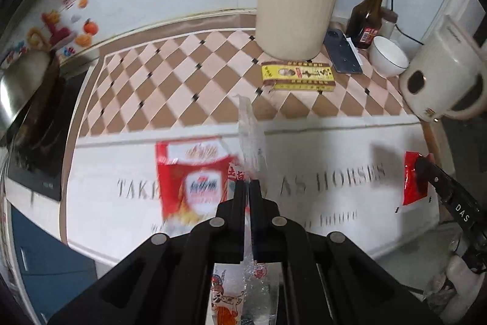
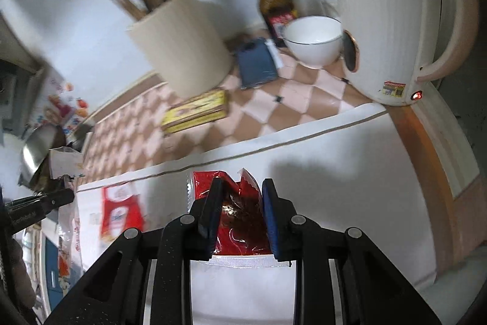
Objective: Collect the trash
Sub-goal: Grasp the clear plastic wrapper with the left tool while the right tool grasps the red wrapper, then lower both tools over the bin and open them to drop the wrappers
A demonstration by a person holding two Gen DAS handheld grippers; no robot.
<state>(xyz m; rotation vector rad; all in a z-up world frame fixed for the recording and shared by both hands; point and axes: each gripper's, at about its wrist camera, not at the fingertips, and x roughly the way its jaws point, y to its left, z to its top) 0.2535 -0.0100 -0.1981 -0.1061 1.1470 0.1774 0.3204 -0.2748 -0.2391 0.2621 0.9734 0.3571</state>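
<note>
My left gripper (image 1: pixel 249 183) is shut on a clear plastic wrapper (image 1: pixel 251 130) with printed figures, which sticks up past the fingertips and hangs below them. A red and white snack packet (image 1: pixel 190 175) lies on the white mat (image 1: pixel 319 160) just left of it. My right gripper (image 2: pixel 242 188) is closed around a crumpled red wrapper (image 2: pixel 240 221), holding it above the mat (image 2: pixel 334 188). The red wrapper and the right gripper also show at the right of the left wrist view (image 1: pixel 414 177). The red and white packet shows at the left of the right wrist view (image 2: pixel 120 212).
On the checkered counter (image 1: pixel 170 81) stand a cream utensil holder (image 1: pixel 293 11), a yellow box (image 1: pixel 298 75), a dark phone (image 1: pixel 342 51), a sauce bottle (image 1: pixel 369 11), a white bowl (image 1: pixel 388 57) and a cream kettle (image 1: pixel 441 72). A cooktop with a pot (image 1: pixel 39 111) is at left.
</note>
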